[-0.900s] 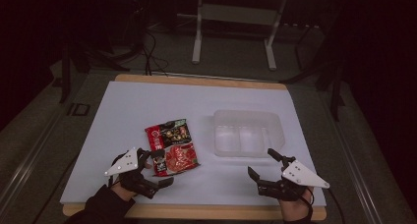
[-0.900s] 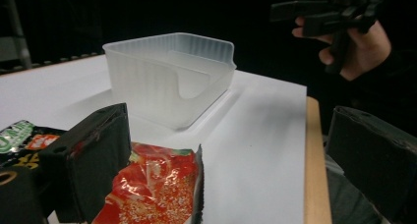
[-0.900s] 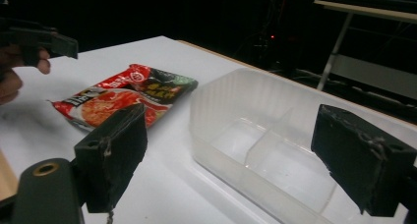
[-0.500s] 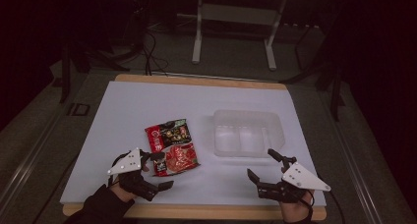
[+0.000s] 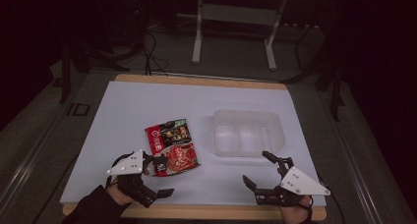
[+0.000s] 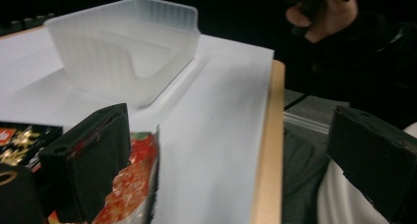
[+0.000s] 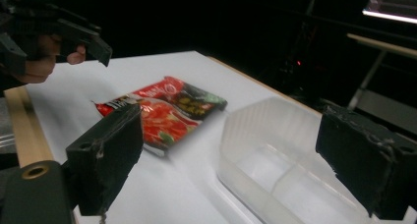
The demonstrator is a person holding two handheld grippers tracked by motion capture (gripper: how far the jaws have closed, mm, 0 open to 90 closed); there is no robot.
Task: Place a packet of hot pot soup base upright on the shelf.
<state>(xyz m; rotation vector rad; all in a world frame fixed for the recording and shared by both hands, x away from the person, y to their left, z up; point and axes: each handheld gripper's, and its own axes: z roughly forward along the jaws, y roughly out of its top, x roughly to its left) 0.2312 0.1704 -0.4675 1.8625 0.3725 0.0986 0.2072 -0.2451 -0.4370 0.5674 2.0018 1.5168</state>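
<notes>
Left claw (image 5: 158,175) gaping wide, gripping nothing, one jaw at the near edge of the red snack packet (image 5: 172,146). Packet flat on the bench (image 5: 123,116), long axis running away from that claw. Right claw (image 5: 257,167) spread open too, farther off, beside the clear tray (image 5: 275,123).

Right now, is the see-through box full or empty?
Empty. The clear box shows only its bare, pale bottom and divider from above, and the red snack packet lies outside it, flat on the white table.
</notes>
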